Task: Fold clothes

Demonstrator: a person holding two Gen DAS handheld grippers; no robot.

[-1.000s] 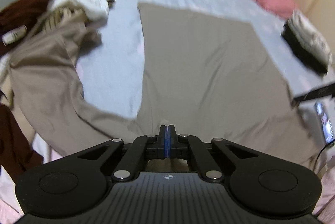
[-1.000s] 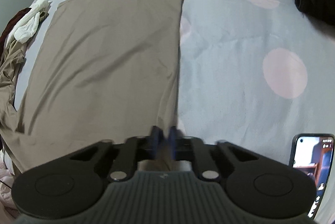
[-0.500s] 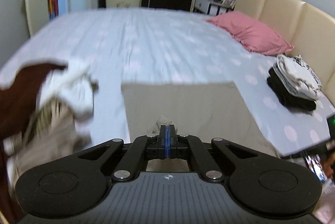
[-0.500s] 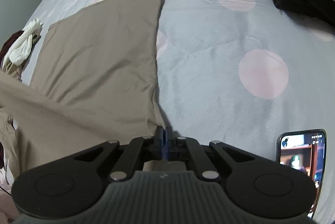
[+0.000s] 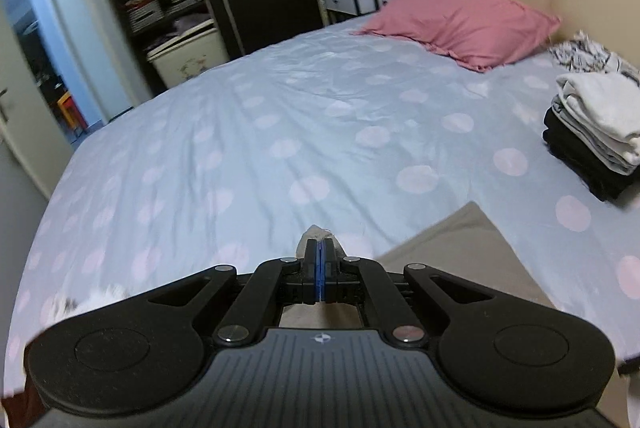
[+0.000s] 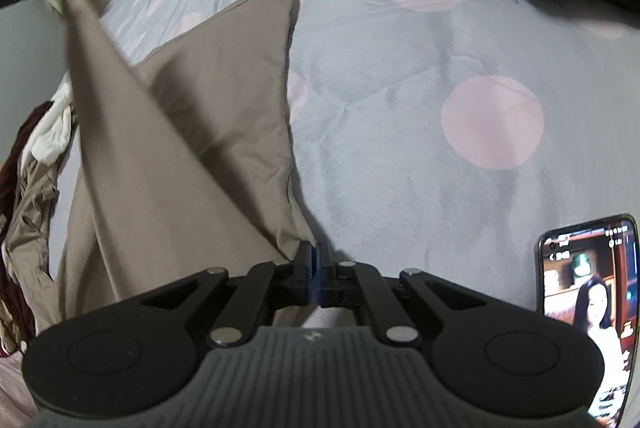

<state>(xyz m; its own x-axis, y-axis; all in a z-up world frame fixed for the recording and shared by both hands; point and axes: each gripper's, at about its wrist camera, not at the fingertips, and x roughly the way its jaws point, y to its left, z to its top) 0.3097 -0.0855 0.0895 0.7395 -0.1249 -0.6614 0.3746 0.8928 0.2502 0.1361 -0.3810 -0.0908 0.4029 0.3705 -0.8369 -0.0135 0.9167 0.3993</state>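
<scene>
A: Start at the left tongs [image 5: 319,248]. What have they got?

B: They are clamped tight on a corner of the taupe cloth [image 6: 192,99]; a small tuft of it pokes out past the tips. A second ago that corner was down near the bed; now it has been swung up and across, and the left view looks out over the far bed instead of down at the fabric.

A: And the right tongs [image 6: 314,254]?

B: Pinched on the near right corner of the same cloth, low over the bed [image 6: 400,87]. They closed the last bit within that second and have barely shifted since.

A: So what does that mean for the fold?

B: I'd judge a fold is under way: 1 corner anchored, the other being carried over. In the right view a taut sheet of cloth runs from the right tongs up to the far left.

A: How does the cloth look?

B: Smooth, thin, matte taupe. The part on the bed lies flat with a crisp right edge and a pointed far corner. Beyond it: unfolded laundry [image 6: 36,155] at the left, a stack of folded clothes [image 5: 596,131] at the right, a phone [image 6: 588,308] near right.
</scene>
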